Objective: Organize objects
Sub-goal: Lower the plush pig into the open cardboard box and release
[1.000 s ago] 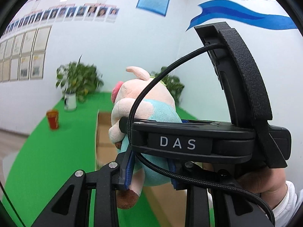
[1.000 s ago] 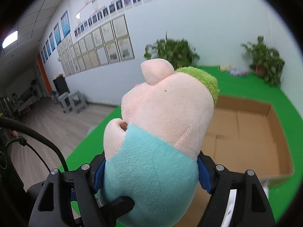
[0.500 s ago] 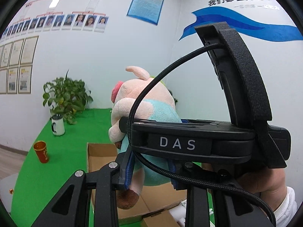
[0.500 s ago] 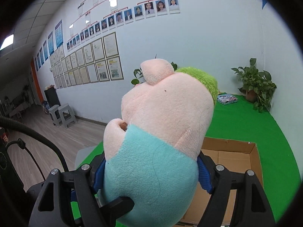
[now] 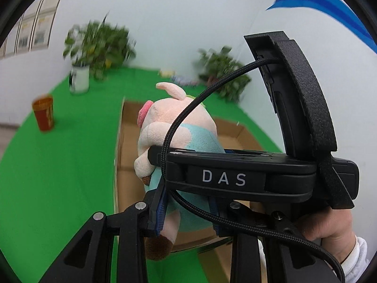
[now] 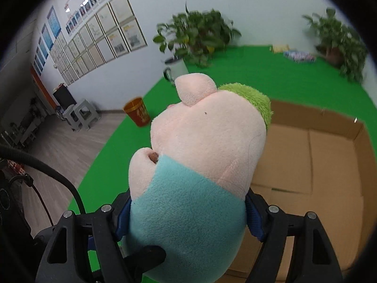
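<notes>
Carrying the plush pig [image 5: 179, 127] aloft, clear of the green tabletop [image 5: 59, 176], and clamped from two sides at once. Gripping wide with the right gripper [image 6: 188, 217], blue pads pressed into the teal belly on either flank, fingers spread far apart to take the fat body. Pinching much narrower with the left gripper [image 5: 187, 214], fingers closed low down on the toy around the leg and underside, with the right gripper's black body crossing just above and a hand [image 5: 329, 226] wrapped round its handle. Pointing the pig's long axis forward along both sets of fingers, feet toward the cameras, pink head and green tuft leading and tilted downward. Hanging right over the open cardboard box [image 6: 329, 160], which appears empty, toward its left wall as seen from the right wrist, with most of the box floor lying ahead and to the right of the toy. Not touching cardboard anywhere visible. Judging the drop as nearly lined up: nudge a little rightward and down, then let go, probably narrow grip first so the wide one sets the toy in. Watching the box's left wall, since a head-first release this near the edge could tip the pig out toward the red cup [image 5: 43, 113].
</notes>
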A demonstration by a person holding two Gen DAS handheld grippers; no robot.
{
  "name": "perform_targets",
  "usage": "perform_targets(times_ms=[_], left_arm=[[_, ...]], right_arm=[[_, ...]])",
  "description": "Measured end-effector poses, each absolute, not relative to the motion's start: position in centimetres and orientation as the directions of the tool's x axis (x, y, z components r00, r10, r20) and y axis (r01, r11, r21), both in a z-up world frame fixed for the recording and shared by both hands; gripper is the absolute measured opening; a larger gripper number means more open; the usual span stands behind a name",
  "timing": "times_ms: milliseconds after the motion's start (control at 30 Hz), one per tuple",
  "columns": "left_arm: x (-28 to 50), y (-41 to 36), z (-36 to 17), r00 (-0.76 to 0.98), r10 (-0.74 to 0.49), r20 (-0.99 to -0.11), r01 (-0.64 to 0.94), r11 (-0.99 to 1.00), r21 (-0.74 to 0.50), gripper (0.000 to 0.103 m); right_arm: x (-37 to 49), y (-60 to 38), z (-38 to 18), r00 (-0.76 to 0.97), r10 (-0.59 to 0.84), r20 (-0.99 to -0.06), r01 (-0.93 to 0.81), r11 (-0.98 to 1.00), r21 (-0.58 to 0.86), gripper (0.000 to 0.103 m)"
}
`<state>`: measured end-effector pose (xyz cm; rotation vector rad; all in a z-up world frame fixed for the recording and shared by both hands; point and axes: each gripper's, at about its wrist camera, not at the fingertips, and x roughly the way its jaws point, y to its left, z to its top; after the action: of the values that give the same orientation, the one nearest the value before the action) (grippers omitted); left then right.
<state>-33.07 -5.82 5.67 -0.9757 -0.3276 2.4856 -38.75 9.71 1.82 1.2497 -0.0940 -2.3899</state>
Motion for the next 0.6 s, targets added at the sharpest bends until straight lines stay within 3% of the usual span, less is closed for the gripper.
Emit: perform_targets(times_ms=[200,333,433,600], left_arm=[[-35.5,-5.9,-0.3,-0.562,0.474,-0.678,-0.240,-0.878,-0.415,0.029],[-35.0,-6.7,-2.4,-0.566,0.469,-0.678,-0.227,-0.879,-0.419,0.036],[-34.9,-7.0,-1.8,-0.587,0.448,-0.674,-0.227,-0.890,-0.394,0.042],[-32.3,-7.4,0.0,-0.653,0.364,-0.664,-0.217,-0.930,-0.296,0.042]], right_arm=[[-40.9,9.5,-3.3,-0.332,-0.423,-0.843,0.292,-0.896,0.335,0.078],[-41.3,9.6,-4.8,-0.278,-0.447,-0.850,0.265,-0.887,0.379,0.089],[-41.4,9.7,-4.6,-0.264,-0.447,-0.855,0.281,-0.884,0.375,0.092],[-40.9,12.2,-2.7,-0.287,-0.514,-0.808,0.262,-0.854,0.450,0.092]])
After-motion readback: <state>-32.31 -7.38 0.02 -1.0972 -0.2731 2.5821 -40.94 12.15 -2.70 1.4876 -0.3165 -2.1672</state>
